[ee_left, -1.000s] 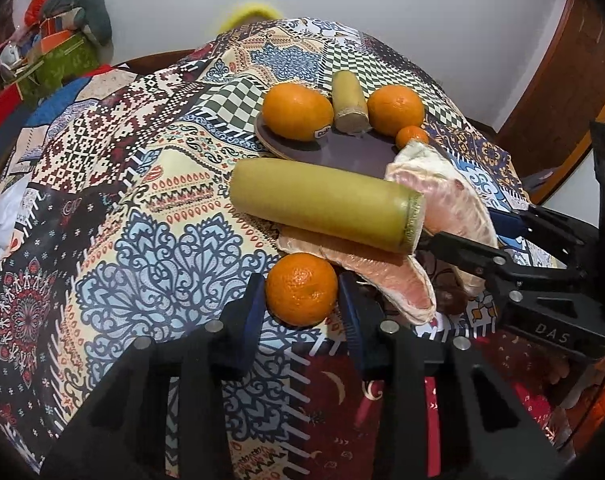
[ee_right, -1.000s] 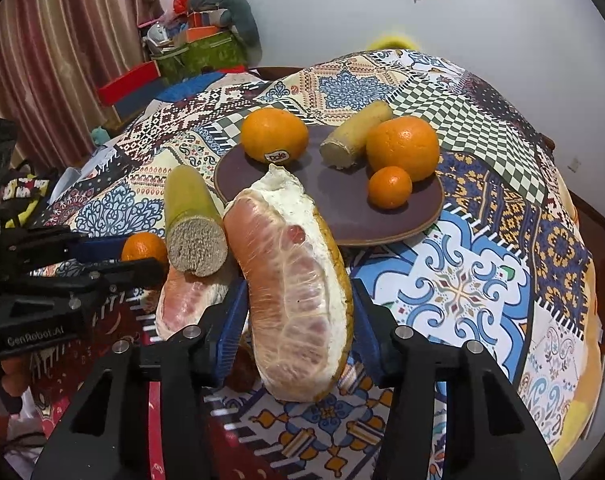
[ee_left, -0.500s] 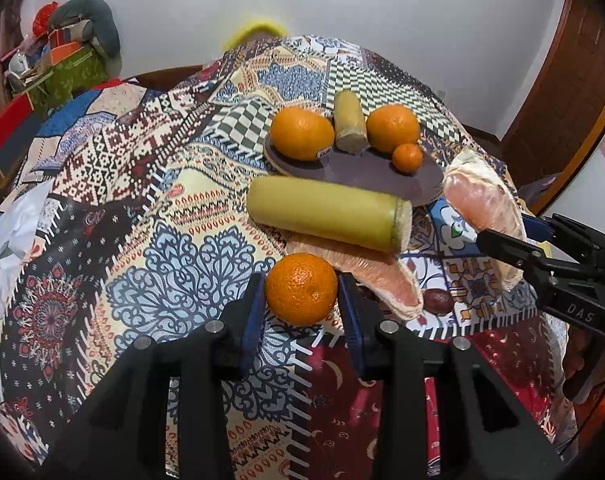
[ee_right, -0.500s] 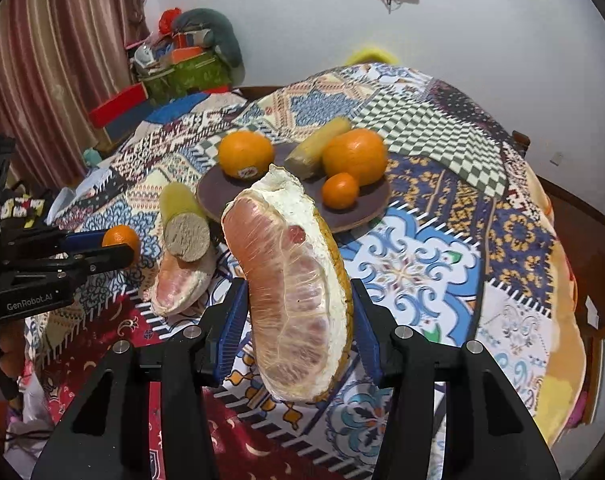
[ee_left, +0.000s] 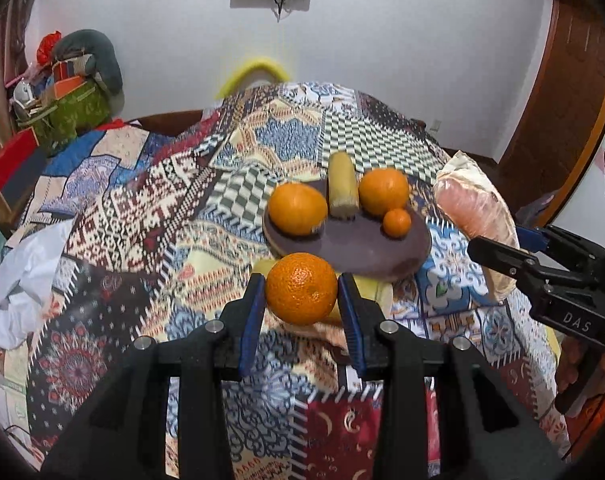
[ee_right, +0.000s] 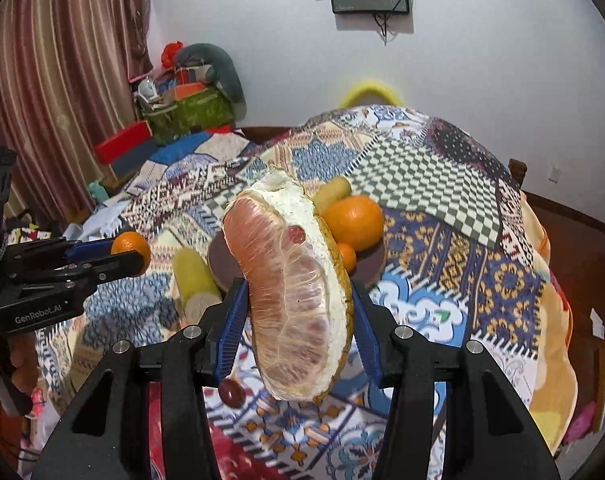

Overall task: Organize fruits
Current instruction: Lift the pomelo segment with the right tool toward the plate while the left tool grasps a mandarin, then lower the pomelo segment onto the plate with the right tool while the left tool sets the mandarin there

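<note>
My left gripper (ee_left: 301, 294) is shut on a small mandarin (ee_left: 301, 288) and holds it in the air just in front of the dark round plate (ee_left: 366, 250). The plate carries two oranges (ee_left: 298, 209), a small mandarin (ee_left: 397, 223) and a short sugarcane piece (ee_left: 342, 190). My right gripper (ee_right: 298, 316) is shut on a large pomelo wedge (ee_right: 290, 284), raised above the table; it shows at the right in the left wrist view (ee_left: 476, 212). A longer sugarcane piece (ee_right: 194, 284) lies on the cloth before the plate.
A patchwork cloth (ee_left: 142, 216) covers the round table. A small dark date-like fruit (ee_right: 231, 394) lies near the front edge. Boxes and bags (ee_left: 62, 96) are piled at the far left. A wooden door (ee_left: 574, 80) is at the right.
Both grippers have risen well above the table with their fruit. The left one has carried the mandarin up and towards the plate; the right one has lifted the pomelo wedge higher.
</note>
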